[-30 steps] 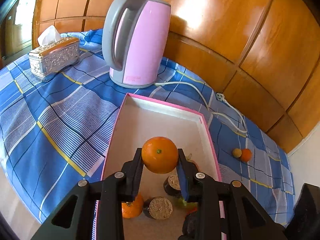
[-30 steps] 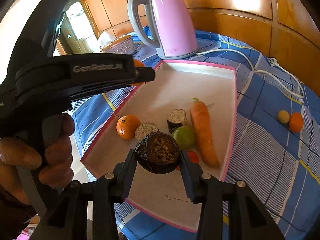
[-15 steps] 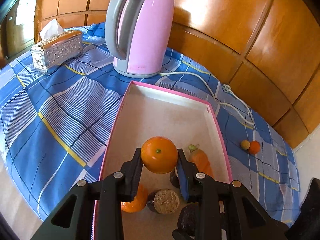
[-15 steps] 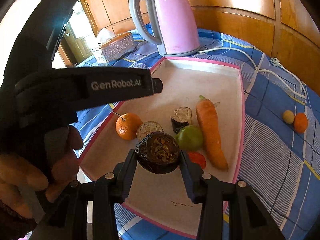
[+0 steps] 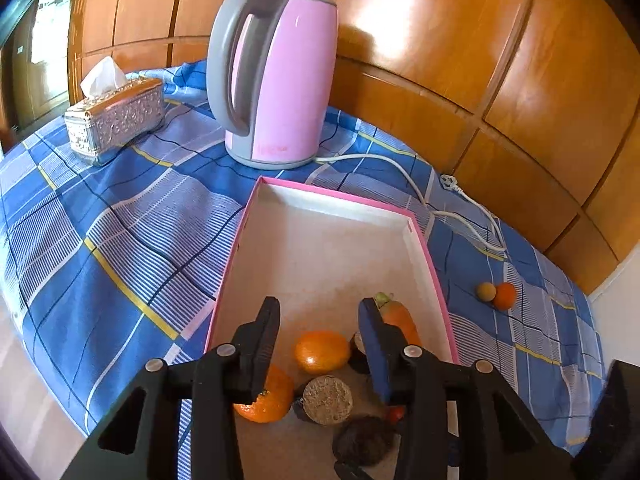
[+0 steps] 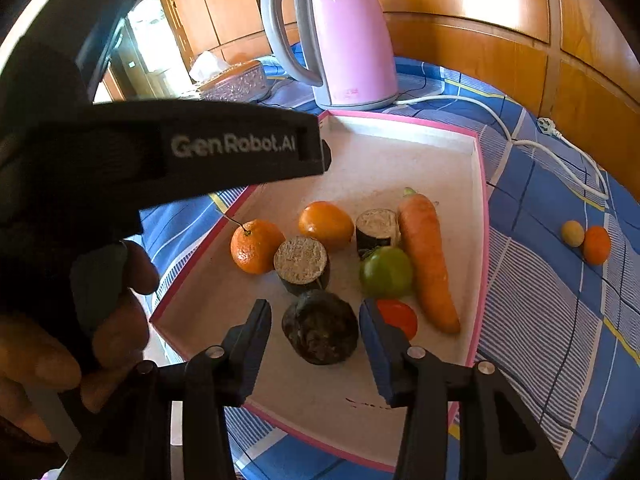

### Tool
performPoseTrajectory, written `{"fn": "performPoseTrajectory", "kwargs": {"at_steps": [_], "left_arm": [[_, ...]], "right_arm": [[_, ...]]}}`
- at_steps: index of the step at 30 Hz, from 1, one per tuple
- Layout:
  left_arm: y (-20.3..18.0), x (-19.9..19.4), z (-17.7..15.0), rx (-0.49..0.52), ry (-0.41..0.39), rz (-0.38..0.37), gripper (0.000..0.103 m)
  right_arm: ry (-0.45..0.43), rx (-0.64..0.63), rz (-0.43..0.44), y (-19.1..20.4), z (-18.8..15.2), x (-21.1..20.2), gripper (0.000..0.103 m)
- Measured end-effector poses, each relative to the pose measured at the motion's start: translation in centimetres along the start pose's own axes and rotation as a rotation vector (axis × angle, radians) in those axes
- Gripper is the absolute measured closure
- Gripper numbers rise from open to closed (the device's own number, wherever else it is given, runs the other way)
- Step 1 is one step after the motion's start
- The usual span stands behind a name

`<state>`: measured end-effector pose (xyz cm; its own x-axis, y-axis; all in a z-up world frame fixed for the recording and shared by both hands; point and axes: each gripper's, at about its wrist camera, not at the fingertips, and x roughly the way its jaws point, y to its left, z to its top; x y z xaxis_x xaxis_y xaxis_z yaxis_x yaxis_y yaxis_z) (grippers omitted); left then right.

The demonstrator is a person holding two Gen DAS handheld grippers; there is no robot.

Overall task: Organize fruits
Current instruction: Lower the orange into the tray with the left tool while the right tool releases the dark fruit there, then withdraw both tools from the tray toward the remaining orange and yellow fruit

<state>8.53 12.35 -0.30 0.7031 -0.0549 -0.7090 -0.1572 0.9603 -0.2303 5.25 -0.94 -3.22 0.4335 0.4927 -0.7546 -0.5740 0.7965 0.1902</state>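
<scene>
My left gripper [image 5: 319, 312] opening, smooth round orange [image 5: 322, 351] lying free inside pink-rimmed shallow tray [image 5: 332, 196], my right gripper [image 6: 315, 314] opening, dark wrinkled round fruit [image 6: 320, 333] resting loose on tray floor between its fingers

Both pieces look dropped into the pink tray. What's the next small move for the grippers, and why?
Probably lift both grippers clear of the tray. The left gripper and right gripper have jaws opening, with gaps beside the smooth orange and the dark round fruit, which lie on the tray floor. Two small fruits remain on the cloth, likely next.
</scene>
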Motion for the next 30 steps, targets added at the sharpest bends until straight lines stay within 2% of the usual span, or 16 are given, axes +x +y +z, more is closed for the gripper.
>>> {"fn": "performPoseTrajectory", "kwargs": {"at_steps": [14,25,30], "left_arm": [[-0.3,-1.2,-1.3,-0.001,0.007,0.017,0.062],[-0.7,-1.8,-2.4,0.023,0.007,0.040,0.062],[-1.1,-2.1,-2.7,0.033,0.013,0.030,0.062]], "right_arm": [[-0.014,0.036,-0.009,-0.3,-0.4,-1.1,0.056],[-0.079,0.023,-0.095,-0.4,-1.2,-3.3,0.056],[-0.098,0.056,-0.127,-1.3,-1.4,-3.9,0.056]]}}
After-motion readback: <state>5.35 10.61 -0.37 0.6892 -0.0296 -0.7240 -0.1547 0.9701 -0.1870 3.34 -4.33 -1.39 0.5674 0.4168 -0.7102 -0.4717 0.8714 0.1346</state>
